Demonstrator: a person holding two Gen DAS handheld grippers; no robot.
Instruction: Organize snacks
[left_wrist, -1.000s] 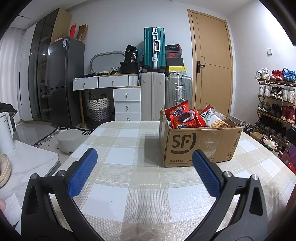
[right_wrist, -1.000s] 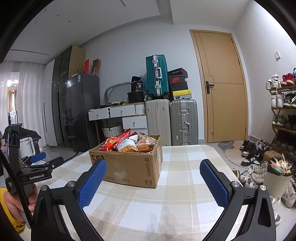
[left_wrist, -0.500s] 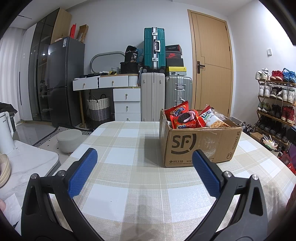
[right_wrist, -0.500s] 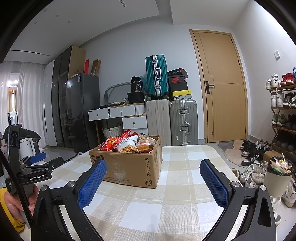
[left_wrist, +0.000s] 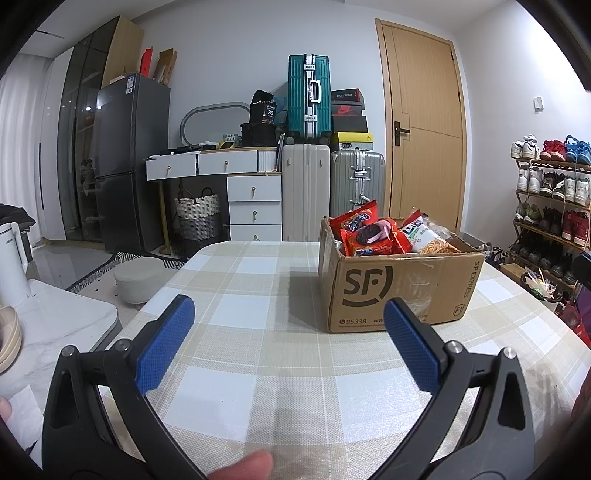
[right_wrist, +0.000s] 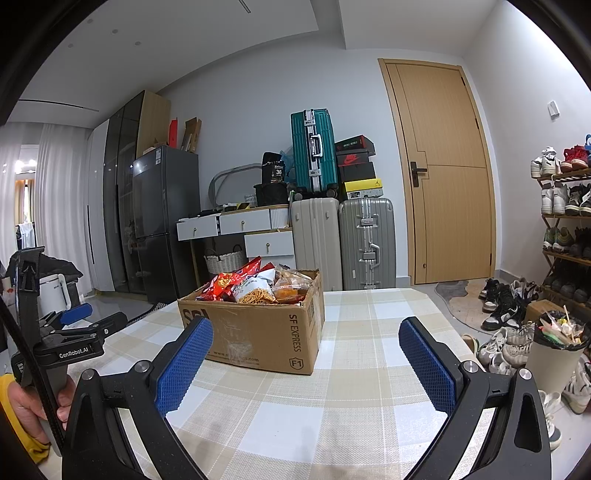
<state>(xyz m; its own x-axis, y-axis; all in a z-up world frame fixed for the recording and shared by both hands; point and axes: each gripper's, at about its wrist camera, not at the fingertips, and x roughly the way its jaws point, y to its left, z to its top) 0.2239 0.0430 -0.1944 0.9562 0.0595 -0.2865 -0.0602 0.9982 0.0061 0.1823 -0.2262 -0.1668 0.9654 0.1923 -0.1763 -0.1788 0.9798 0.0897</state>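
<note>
Blue, dimpled rubber fingers (left_wrist: 164, 345) stand wide apart and empty on the left gripper (left_wrist: 288, 339), and the right gripper (right_wrist: 306, 363) is spread just as wide with nothing between its jaws. Both hover low over a checked, woven-looking tablecloth (left_wrist: 258, 373) in beige and white. Ahead, set apart from the 2 tools, sits an open corrugated cardboard box (left_wrist: 400, 288), its flaps up and heaped with crinkly snack bags (left_wrist: 369, 238): glossy red cookie packs and a clear pouch of thin fried sticks. No bags lie loose on the cloth, a scene that fits snacks gathered in as well as snacks awaiting sorting. Any pick would go best from above, pinching a bag's flat sealed edge, since slick film slips and contents crush. What lies deeper in the box cannot be made out.
</note>
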